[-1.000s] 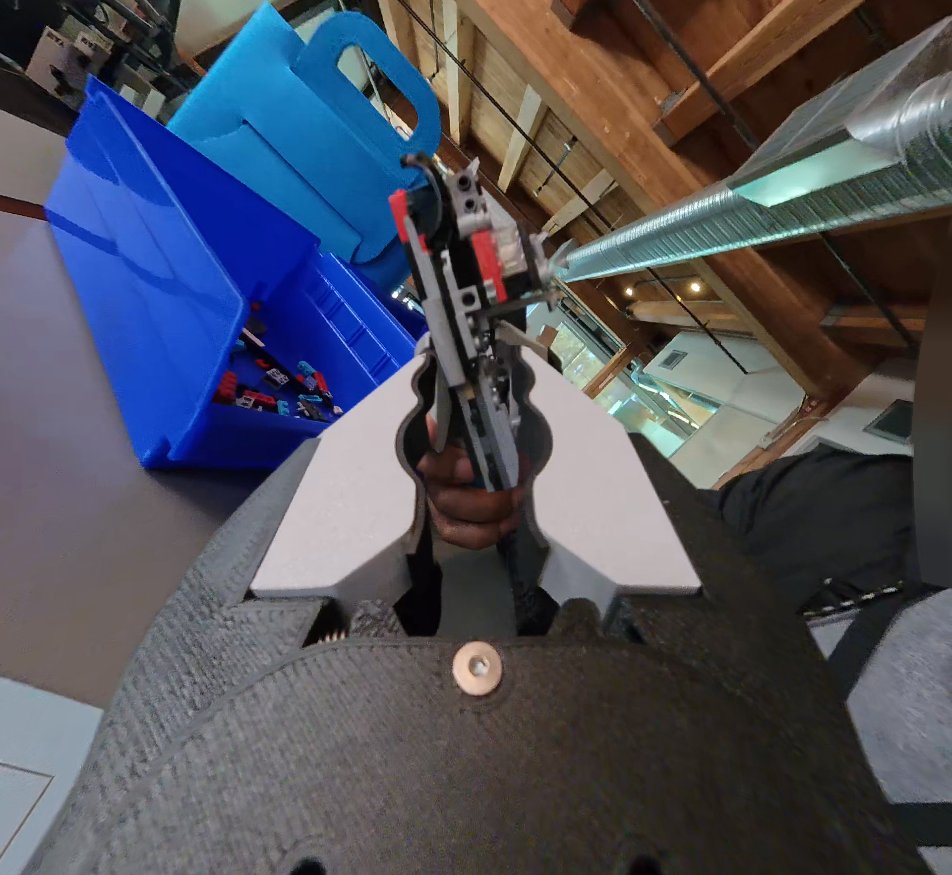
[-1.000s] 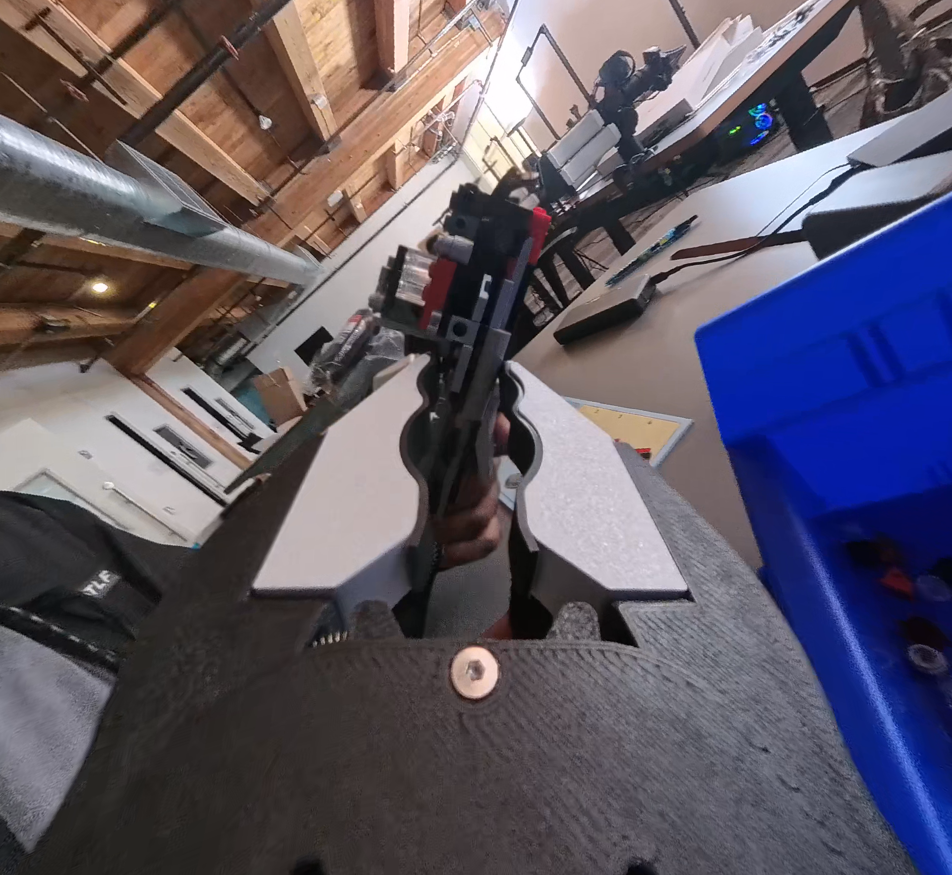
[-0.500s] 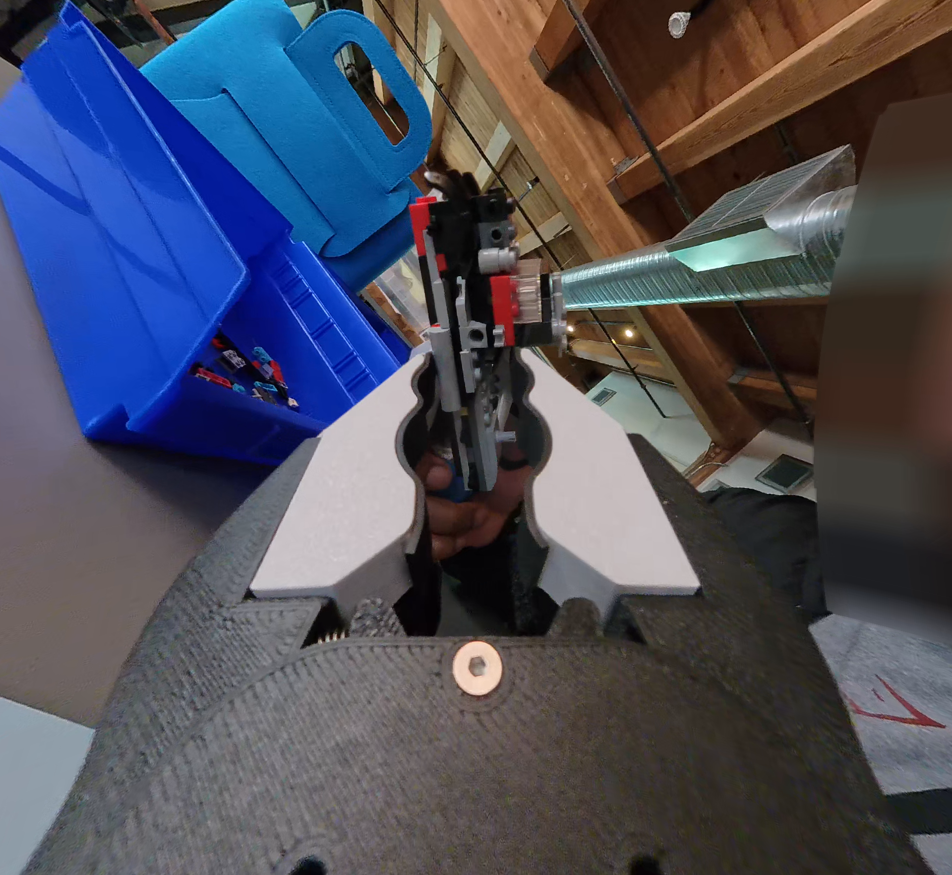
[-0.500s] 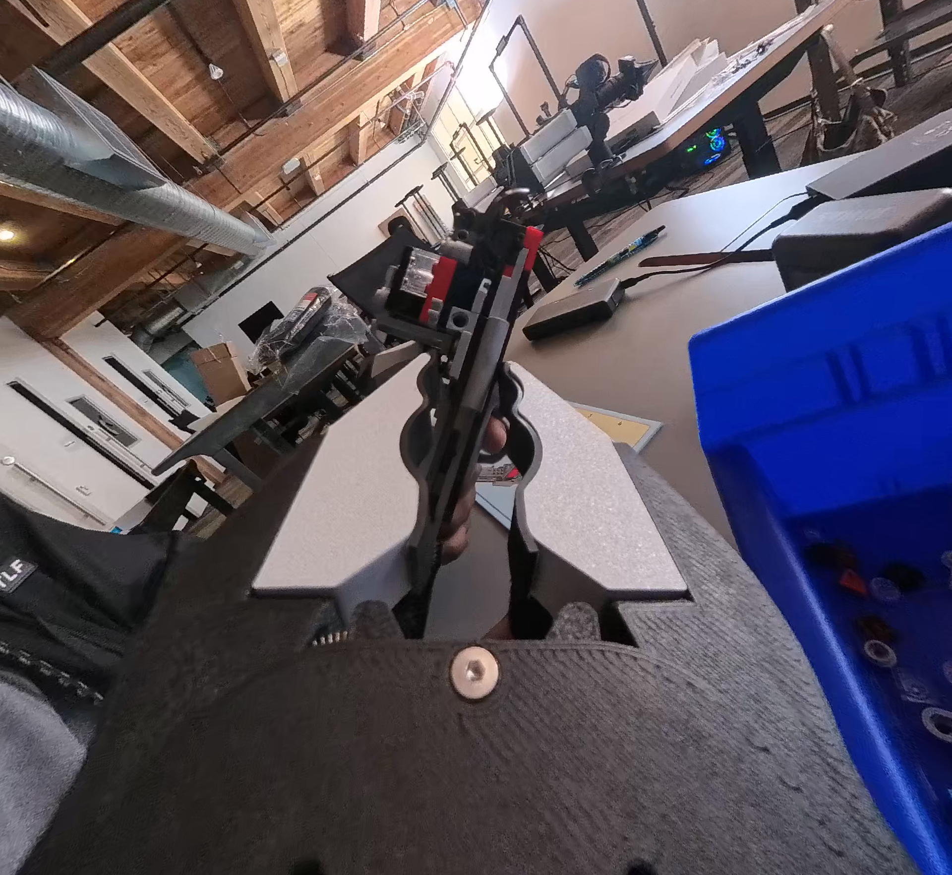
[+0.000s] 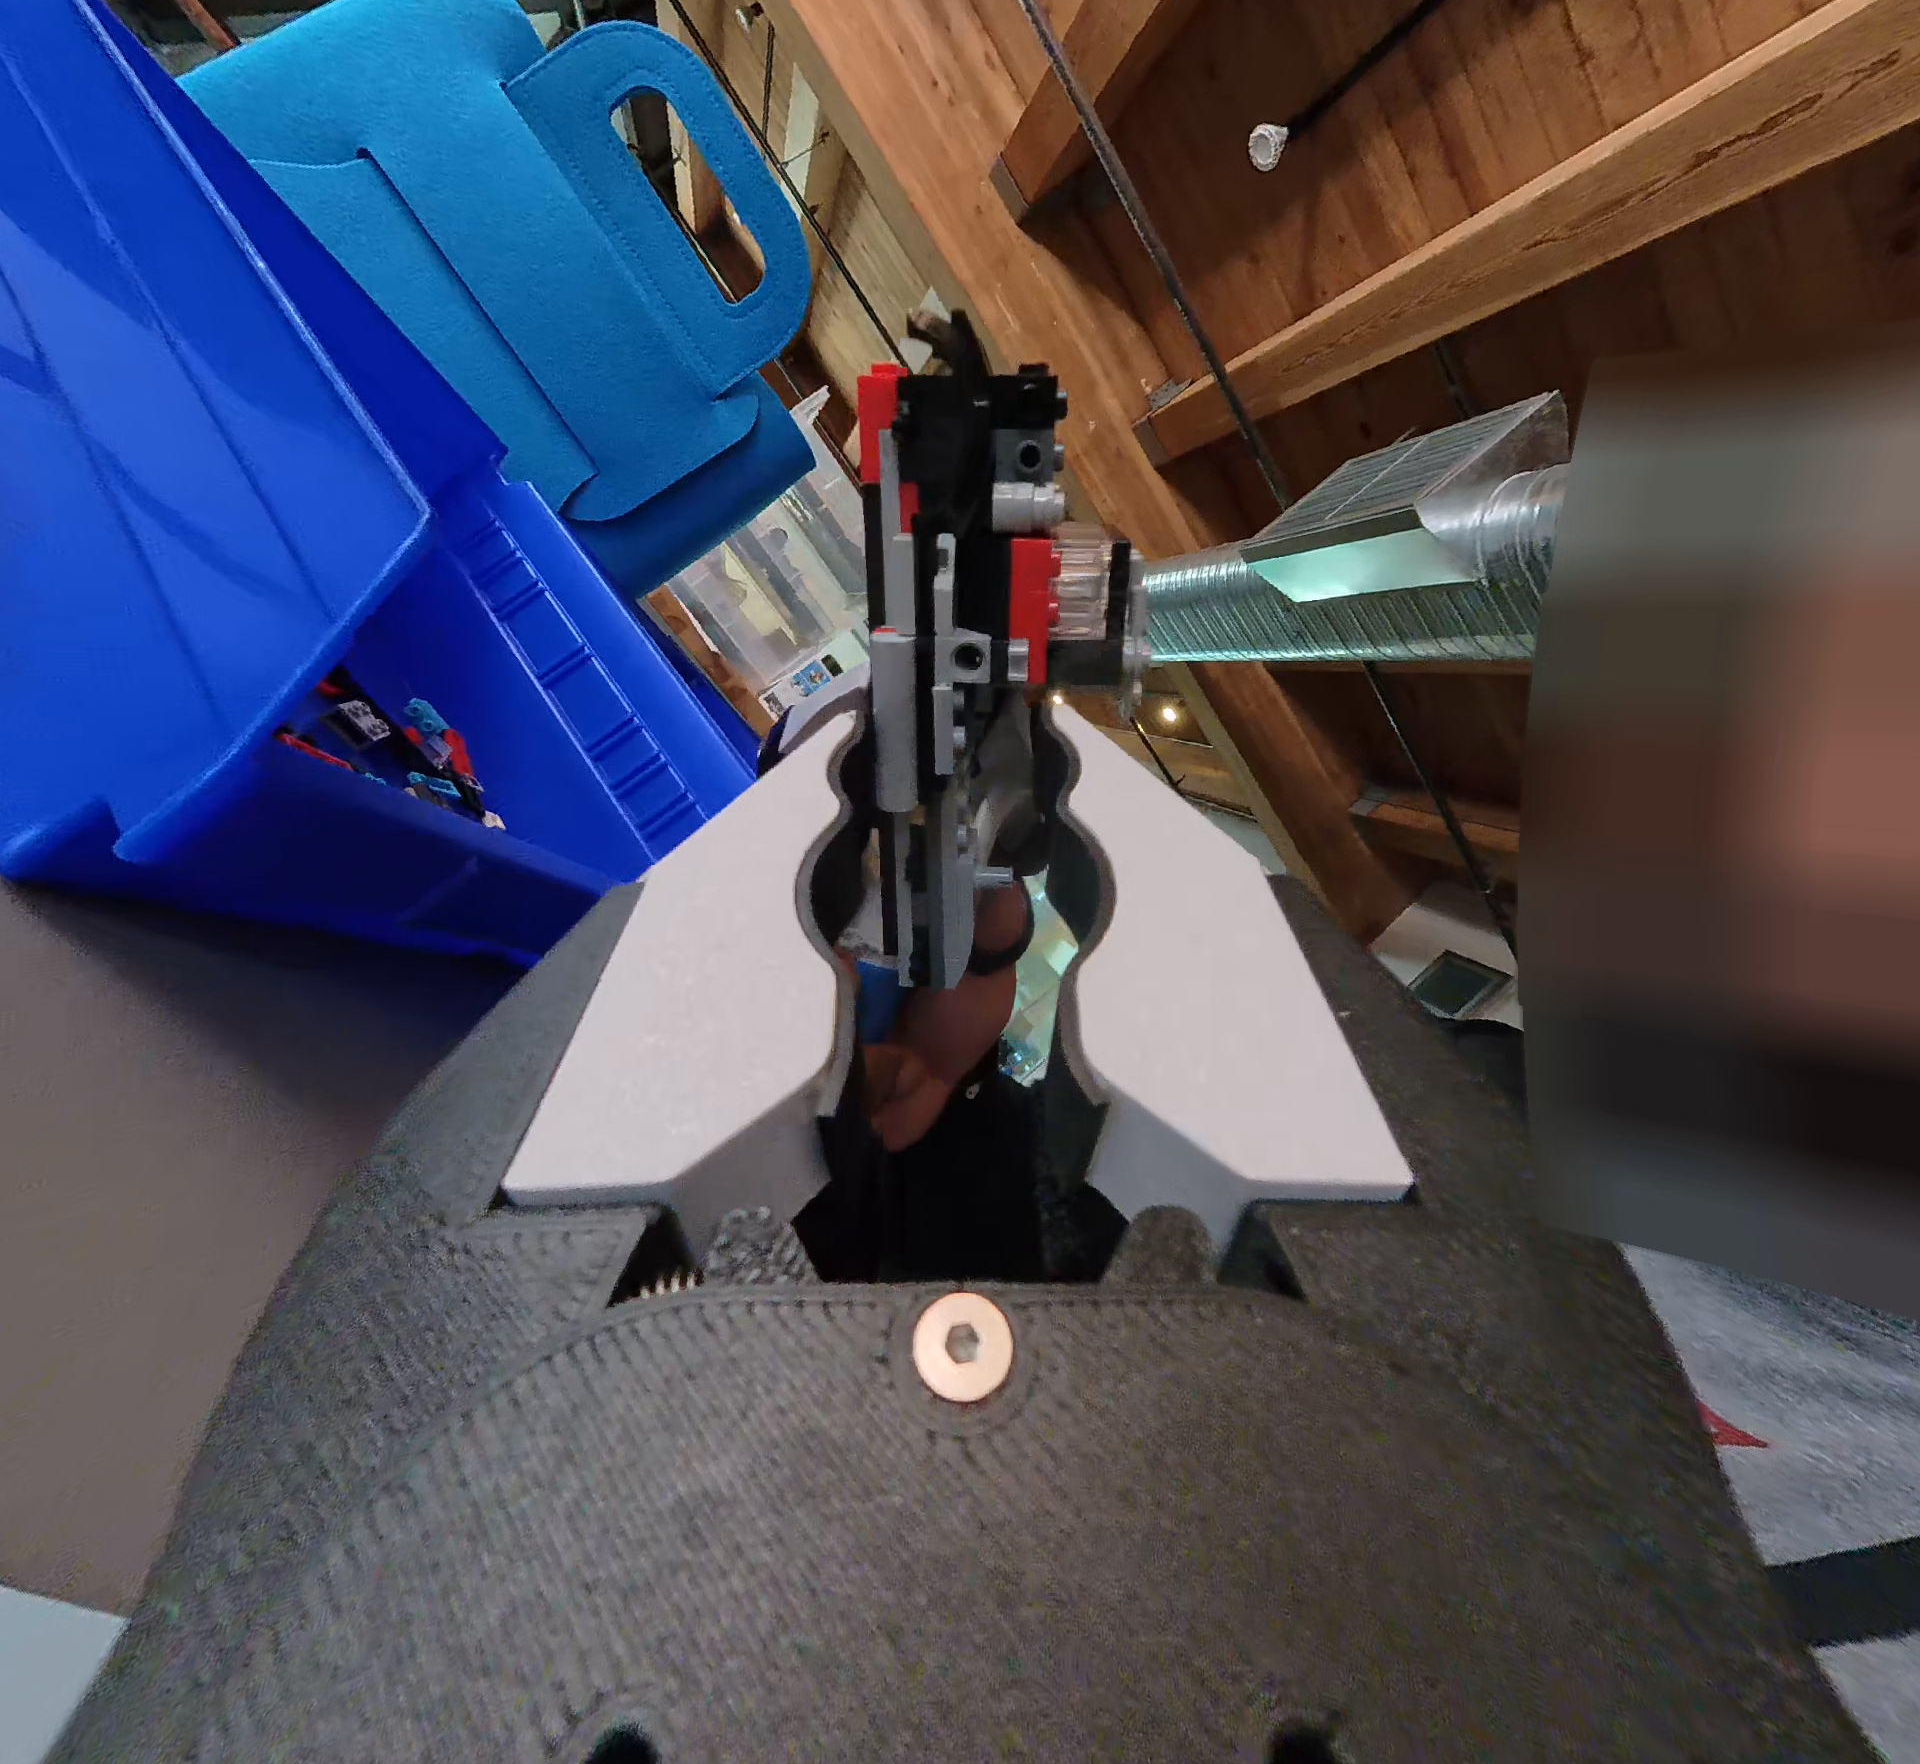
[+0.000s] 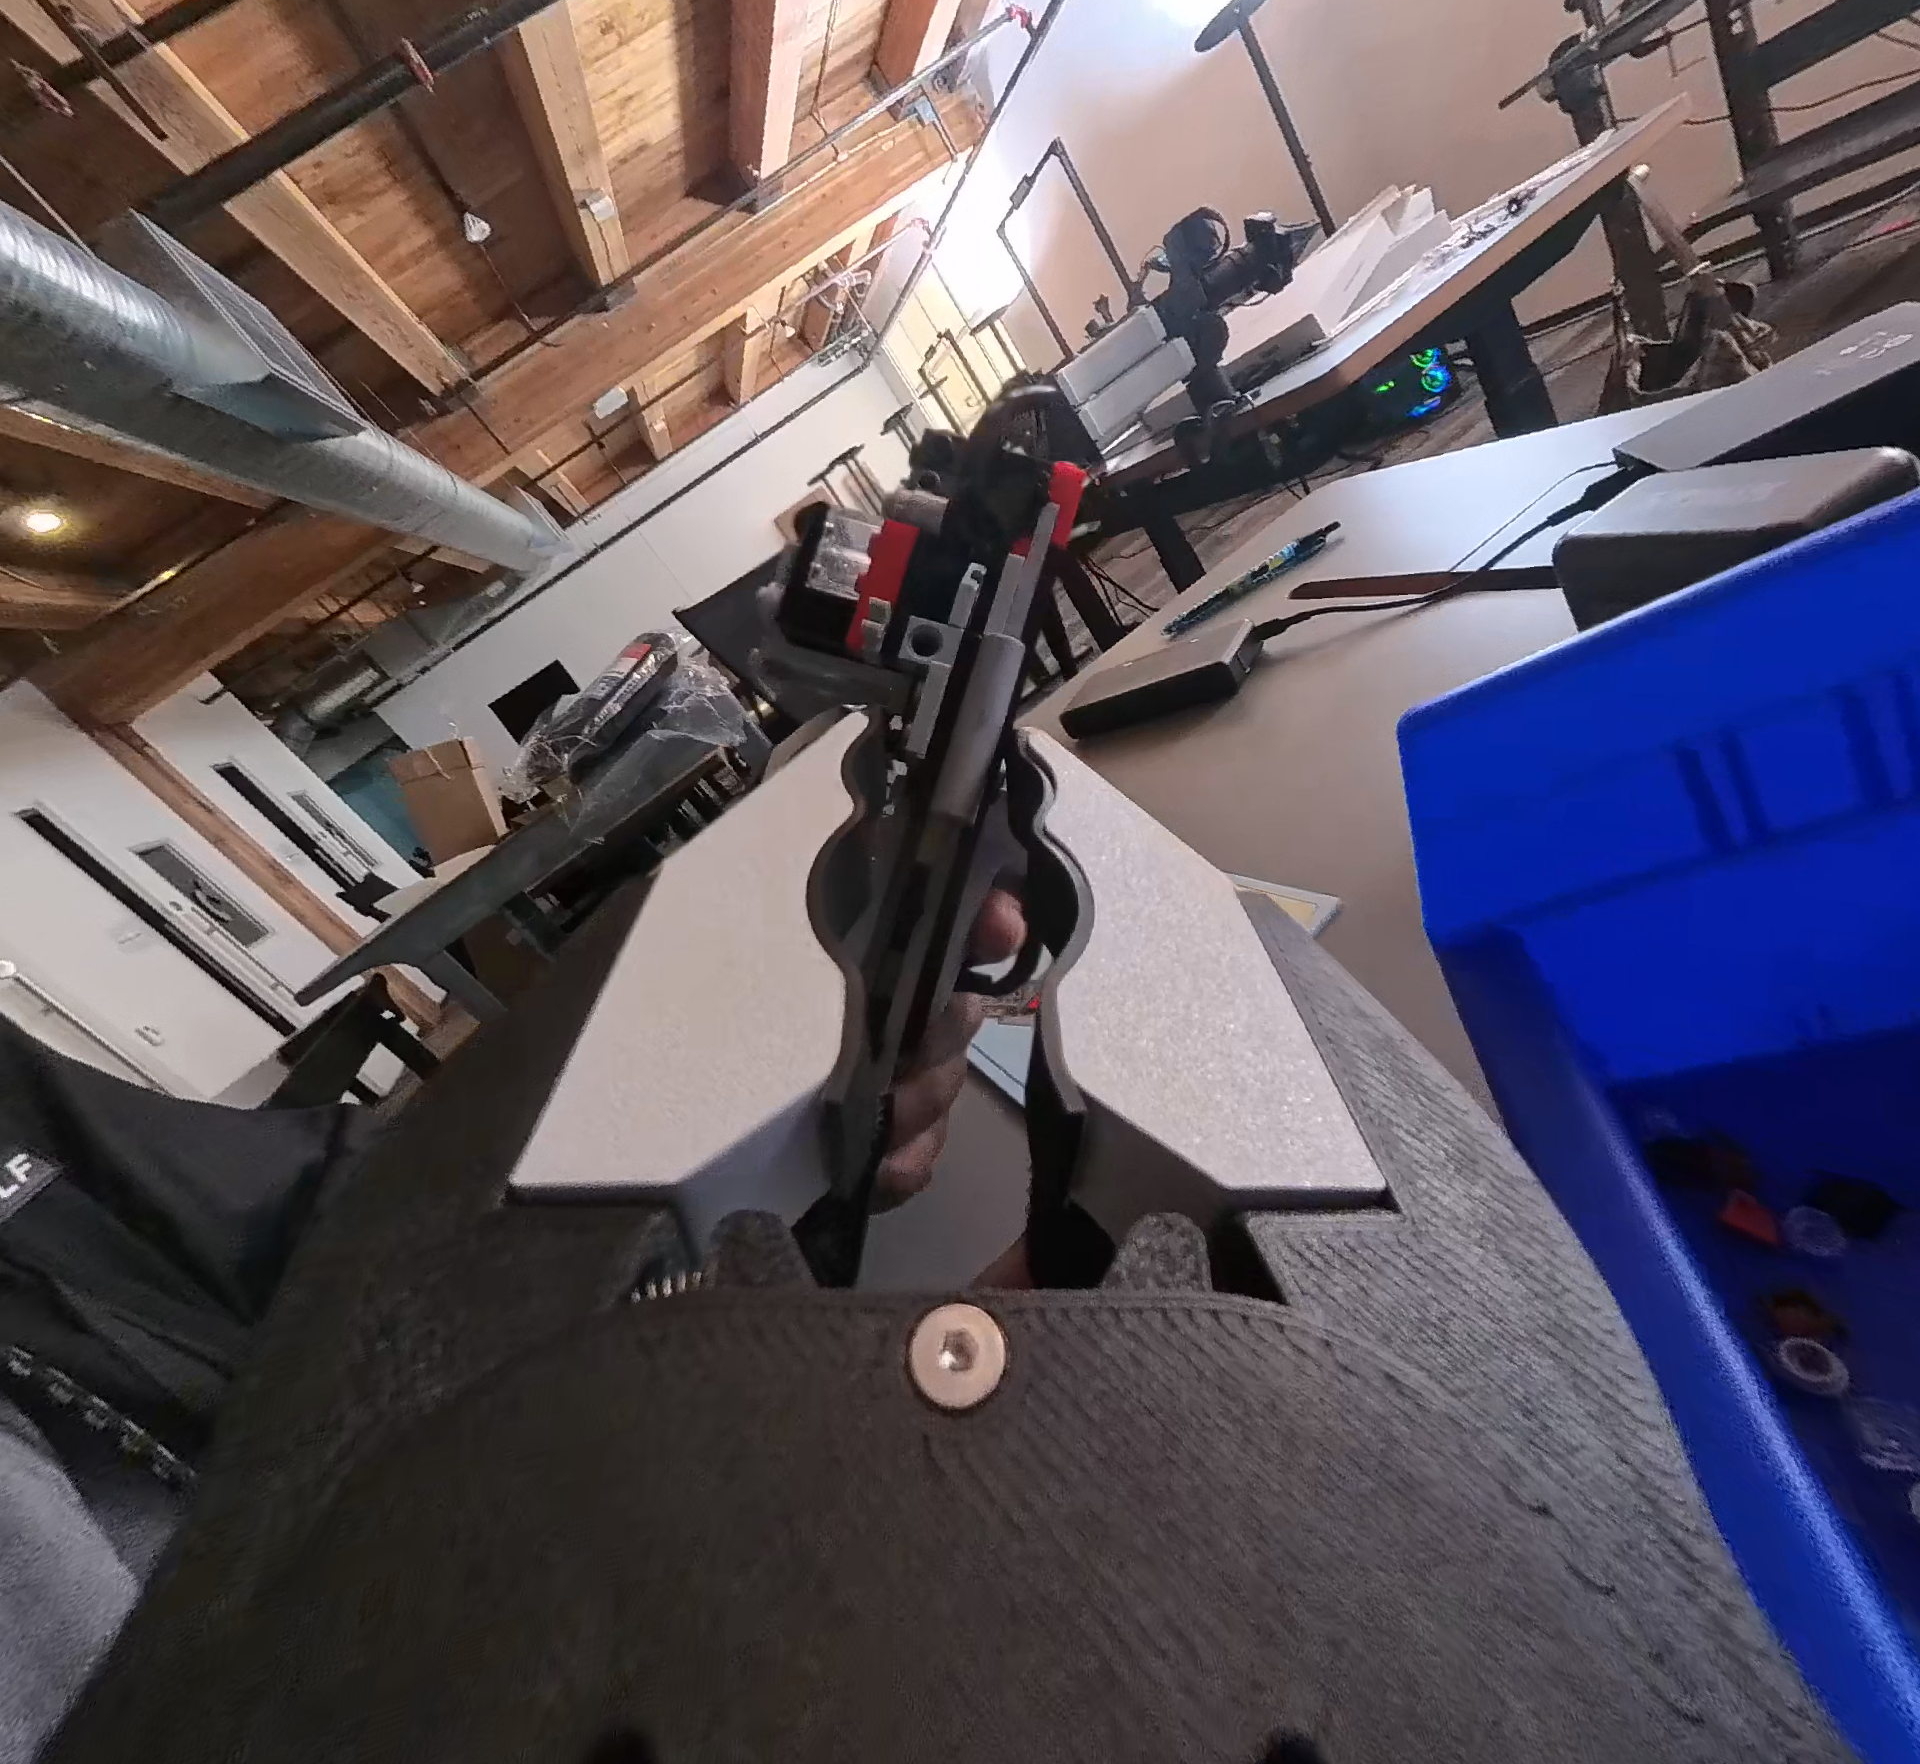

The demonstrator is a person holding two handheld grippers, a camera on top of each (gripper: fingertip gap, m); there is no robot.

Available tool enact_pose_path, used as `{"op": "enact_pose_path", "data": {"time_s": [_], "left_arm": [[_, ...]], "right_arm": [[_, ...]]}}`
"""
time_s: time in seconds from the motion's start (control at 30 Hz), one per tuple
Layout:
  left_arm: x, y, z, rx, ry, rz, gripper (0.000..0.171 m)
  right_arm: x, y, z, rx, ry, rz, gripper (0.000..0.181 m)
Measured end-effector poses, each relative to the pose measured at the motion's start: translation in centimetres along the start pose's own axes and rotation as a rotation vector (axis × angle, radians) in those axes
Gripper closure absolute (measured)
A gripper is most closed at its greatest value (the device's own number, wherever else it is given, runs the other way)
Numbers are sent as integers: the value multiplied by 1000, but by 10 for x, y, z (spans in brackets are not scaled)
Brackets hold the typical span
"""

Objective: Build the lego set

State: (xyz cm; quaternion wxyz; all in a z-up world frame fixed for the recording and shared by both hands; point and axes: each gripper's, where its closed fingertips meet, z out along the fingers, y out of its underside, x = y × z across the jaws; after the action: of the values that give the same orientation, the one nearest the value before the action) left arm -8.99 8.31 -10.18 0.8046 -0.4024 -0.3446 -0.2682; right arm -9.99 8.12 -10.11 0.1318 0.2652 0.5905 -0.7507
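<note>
Both grippers point upward, the left gripper [image 5: 951, 748] and the right gripper [image 6: 940, 779] each closed on the grey, black and red lego model [image 5: 961, 613] (loose pieces lie in the blue bin [image 5: 260, 488] nearby), a finger [image 6: 992, 935] visible behind it

A dark grey-brown table [image 6: 1351, 779] is carrying everything here. A blue bin [image 6: 1662, 883] is sitting on it at the near right, loose small pieces [image 6: 1797, 1299] lying inside. Farther along the top, a flat black box [image 6: 1164, 675] is lying with a cable running off it, a pen [image 6: 1252, 576] just beyond, and a bigger dark box [image 6: 1714, 519] near the far edge. A blue felt bag [image 5: 540, 260] is standing behind the bin.
</note>
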Motion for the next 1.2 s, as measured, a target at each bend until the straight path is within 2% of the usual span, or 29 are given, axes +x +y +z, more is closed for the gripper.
{"op": "enact_pose_path", "data": {"time_s": [0.57, 0.73, 1.2], "left_arm": [[-13, -2, 1, 49, -87, 16, 142], [-15, -2, -1, 65, -90, 14, 148], [-14, -1, -2, 43, -102, 102, 148]], "right_arm": [[7, 6, 1, 18, -2, 56, 157], [8, 8, 2, 8, -11, 56, 157], [2, 6, 1, 22, -63, 91, 151]]}}
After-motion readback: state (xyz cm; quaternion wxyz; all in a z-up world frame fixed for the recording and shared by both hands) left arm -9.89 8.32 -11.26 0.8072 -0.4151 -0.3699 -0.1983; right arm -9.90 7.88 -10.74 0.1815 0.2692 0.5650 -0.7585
